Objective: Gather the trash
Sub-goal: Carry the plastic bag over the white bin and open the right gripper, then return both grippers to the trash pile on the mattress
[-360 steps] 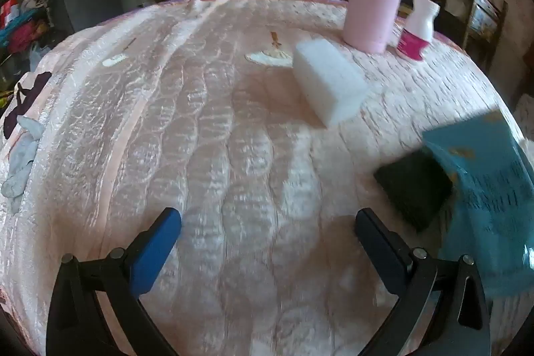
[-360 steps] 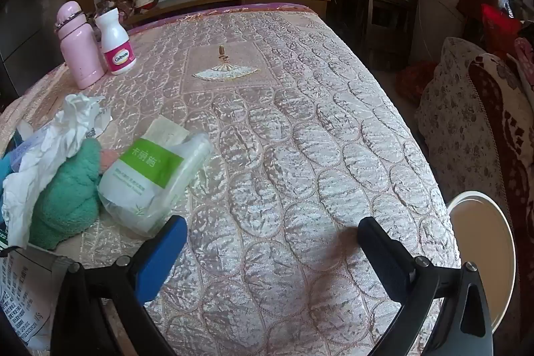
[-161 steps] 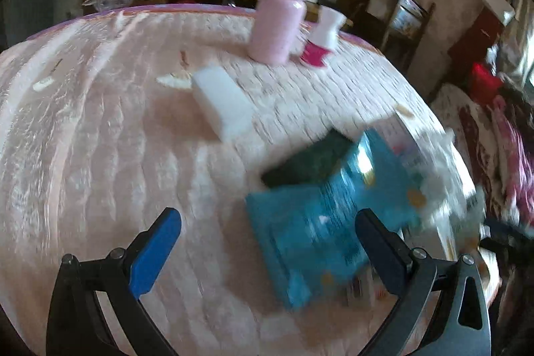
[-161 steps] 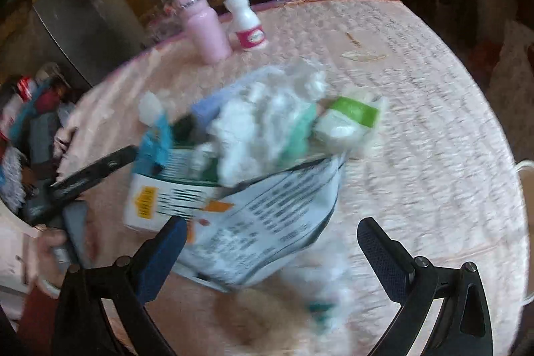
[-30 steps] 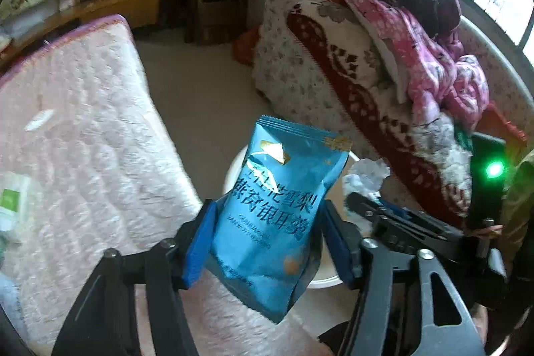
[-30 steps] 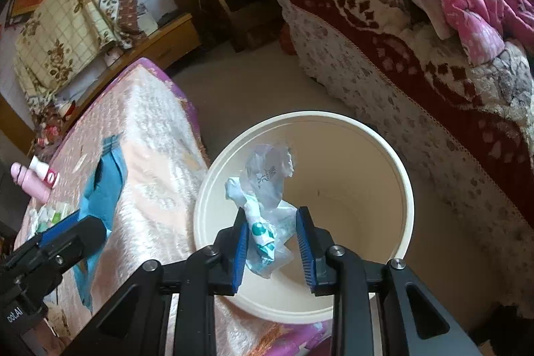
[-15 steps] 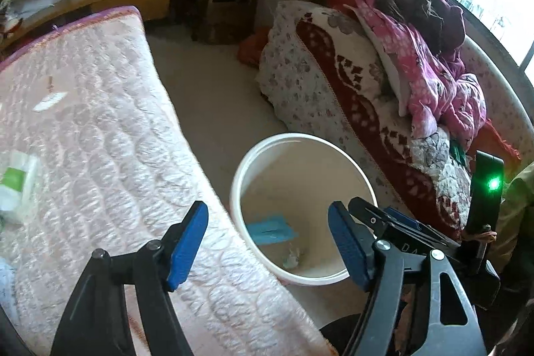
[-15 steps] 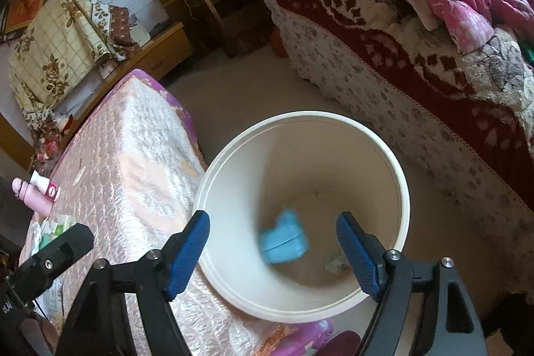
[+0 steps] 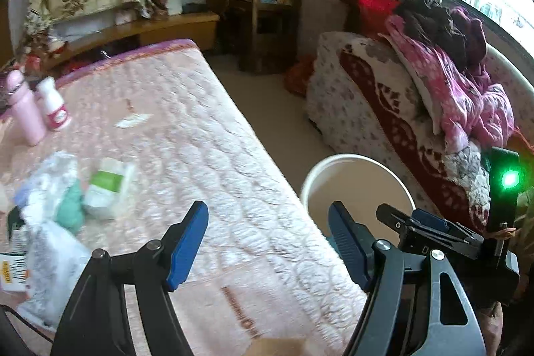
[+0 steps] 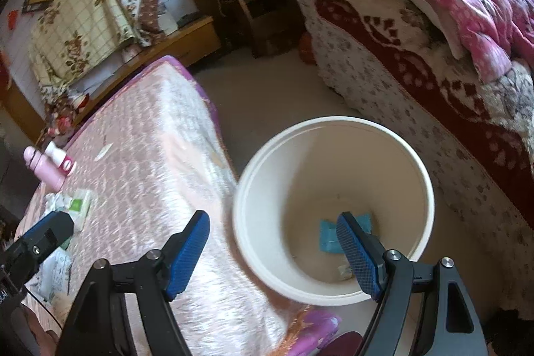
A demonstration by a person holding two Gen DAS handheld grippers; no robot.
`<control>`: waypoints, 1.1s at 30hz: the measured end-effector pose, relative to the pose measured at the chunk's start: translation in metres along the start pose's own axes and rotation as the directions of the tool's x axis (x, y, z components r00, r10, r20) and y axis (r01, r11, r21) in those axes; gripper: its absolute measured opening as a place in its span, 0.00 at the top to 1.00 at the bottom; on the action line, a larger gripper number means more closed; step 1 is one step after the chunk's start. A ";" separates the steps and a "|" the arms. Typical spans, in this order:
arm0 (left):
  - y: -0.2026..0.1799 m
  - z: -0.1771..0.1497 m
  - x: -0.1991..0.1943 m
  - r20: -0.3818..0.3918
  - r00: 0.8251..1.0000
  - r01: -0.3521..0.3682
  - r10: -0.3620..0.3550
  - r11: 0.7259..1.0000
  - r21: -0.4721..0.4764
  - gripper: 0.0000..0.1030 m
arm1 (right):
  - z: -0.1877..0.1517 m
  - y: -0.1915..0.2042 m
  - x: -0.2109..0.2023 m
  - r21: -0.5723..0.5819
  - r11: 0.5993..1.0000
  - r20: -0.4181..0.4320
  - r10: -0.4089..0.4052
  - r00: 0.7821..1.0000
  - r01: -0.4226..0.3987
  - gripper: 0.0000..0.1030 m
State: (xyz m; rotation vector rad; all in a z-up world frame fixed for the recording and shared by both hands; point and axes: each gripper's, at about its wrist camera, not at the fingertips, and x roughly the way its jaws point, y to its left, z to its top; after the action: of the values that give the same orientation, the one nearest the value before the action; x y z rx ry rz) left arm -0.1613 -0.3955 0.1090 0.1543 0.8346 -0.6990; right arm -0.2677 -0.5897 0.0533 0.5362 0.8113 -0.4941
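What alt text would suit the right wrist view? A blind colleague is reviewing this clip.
The open, empty right gripper hangs over a white bin on the floor beside a pink quilted bed. A blue snack bag and a small crumpled scrap lie at the bin's bottom; more litter waits on the bed.

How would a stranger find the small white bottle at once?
On the pink quilted bed, look to its far left corner, where a tall pink flask stands. The small white bottle stands beside it, shorter, with a pink label.
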 end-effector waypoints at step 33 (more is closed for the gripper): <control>0.162 -0.039 -0.108 0.093 0.968 -0.213 0.235 0.957 -0.194 0.27 | -0.040 0.170 -0.042 -0.288 0.948 -0.008 0.138 0.990 -0.135 0.21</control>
State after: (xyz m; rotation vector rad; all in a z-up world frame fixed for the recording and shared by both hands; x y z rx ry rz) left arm -0.1350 -0.2010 0.1380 0.0413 0.7518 -0.4111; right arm -0.2123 -0.4276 0.1066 0.3153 0.8115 -0.2446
